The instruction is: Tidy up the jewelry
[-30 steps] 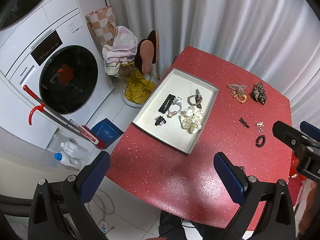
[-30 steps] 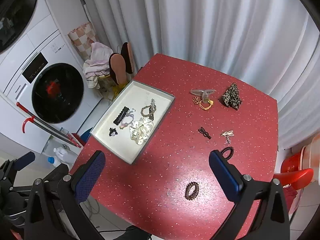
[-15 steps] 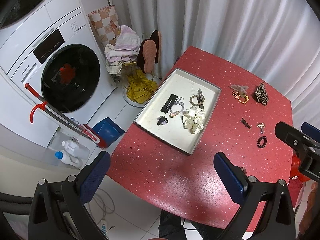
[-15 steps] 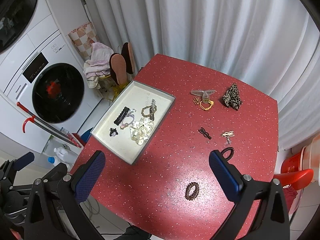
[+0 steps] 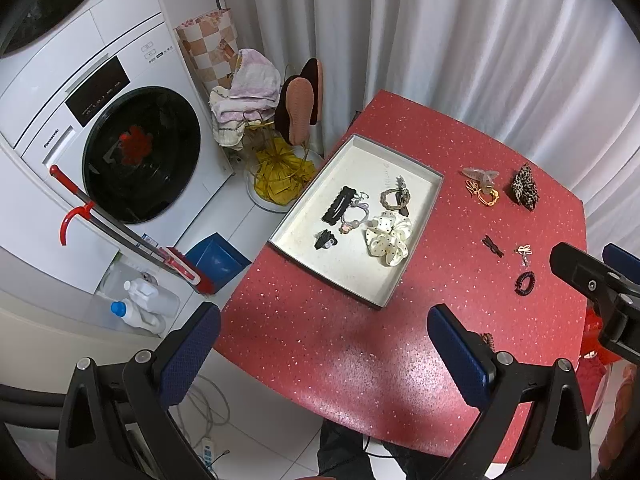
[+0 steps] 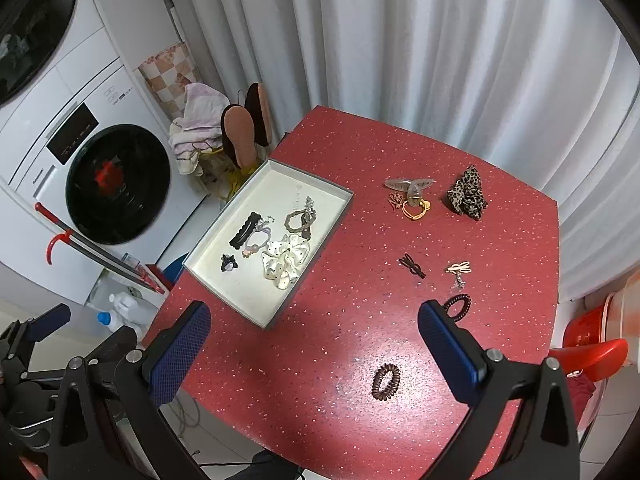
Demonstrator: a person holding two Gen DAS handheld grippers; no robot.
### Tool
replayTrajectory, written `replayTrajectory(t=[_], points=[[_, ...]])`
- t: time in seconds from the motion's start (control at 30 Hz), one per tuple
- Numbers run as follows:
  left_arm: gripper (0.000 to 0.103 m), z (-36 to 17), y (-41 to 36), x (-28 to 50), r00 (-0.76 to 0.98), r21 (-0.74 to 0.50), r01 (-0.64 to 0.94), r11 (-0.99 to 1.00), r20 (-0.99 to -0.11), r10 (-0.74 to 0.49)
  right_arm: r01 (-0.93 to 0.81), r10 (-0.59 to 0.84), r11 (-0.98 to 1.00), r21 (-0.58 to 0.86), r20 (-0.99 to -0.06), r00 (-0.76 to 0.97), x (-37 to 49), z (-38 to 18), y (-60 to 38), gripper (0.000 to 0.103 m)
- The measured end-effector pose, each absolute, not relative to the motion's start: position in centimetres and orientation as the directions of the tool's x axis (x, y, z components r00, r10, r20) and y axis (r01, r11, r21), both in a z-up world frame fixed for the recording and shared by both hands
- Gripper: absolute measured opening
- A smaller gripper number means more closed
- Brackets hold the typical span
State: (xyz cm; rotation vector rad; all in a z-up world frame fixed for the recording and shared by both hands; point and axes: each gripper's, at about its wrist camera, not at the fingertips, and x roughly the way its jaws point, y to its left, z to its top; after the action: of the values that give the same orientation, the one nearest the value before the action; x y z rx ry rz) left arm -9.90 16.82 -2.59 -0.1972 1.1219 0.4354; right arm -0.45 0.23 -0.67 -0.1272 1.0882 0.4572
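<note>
Moved since earlier frame: nothing on the worktop [image 6: 320, 340], only slight left-view drift; both tongs, left [image 5: 320, 344] and right [image 6: 314, 336], apart, empty, high above; tray [image 6: 256, 320] part-filled, brown coil tie [image 6: 386, 376] and others still loose—sorting unfinished.

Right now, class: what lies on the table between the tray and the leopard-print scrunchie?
In the right wrist view, between the tray and the leopard-print scrunchie lie a clear hair claw clip, small orange hair ties and bare red table.
</note>
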Motion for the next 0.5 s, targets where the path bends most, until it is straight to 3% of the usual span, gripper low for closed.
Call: replayTrajectory(t=[0.5], points=[[0.103, -2.75, 17.02, -9.65, 0.354, 0.069, -0.436, 0.897, -0.904, 0.241, -0.424, 0.298, 0.897, 0.123, -0.876, 0.378, -0.41, -0.84, 0.53, 0.103]])
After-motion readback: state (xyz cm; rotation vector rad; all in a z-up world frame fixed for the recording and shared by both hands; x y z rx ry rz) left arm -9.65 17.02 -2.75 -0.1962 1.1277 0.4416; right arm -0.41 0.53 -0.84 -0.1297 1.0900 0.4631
